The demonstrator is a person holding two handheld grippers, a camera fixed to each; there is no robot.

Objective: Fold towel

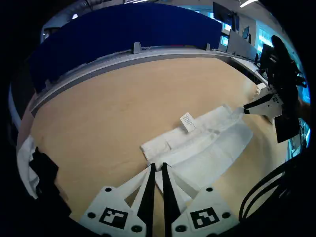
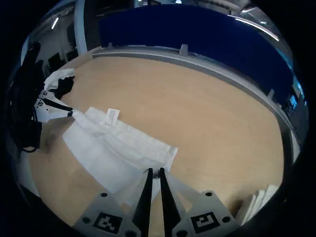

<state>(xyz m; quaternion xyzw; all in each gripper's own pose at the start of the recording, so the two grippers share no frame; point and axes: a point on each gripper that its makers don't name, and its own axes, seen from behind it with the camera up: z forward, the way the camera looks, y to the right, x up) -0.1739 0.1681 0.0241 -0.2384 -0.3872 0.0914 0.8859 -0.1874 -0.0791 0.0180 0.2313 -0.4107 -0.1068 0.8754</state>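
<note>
A white towel point(image 1: 205, 152) lies partly folded lengthwise on the wooden table point(image 1: 130, 98), with a small label point(image 1: 187, 121) on its top layer. My left gripper point(image 1: 158, 166) is shut on the towel's near end. At the far end, my right gripper point(image 1: 247, 109) pinches the opposite edge. In the right gripper view, my right gripper point(image 2: 155, 170) is closed on the towel point(image 2: 118, 146) at its near edge. Across the cloth in that view, the left gripper point(image 2: 70, 112) holds the other end, close to the label point(image 2: 112, 117).
A blue partition point(image 1: 126, 27) and grey rail point(image 1: 118, 59) run along the table's far side. A white cloth point(image 2: 59, 75) with a black object point(image 2: 65, 85) lies at one table end. Folded white towels point(image 2: 256, 199) are stacked near the right gripper. Black cables point(image 1: 268, 185) hang close by.
</note>
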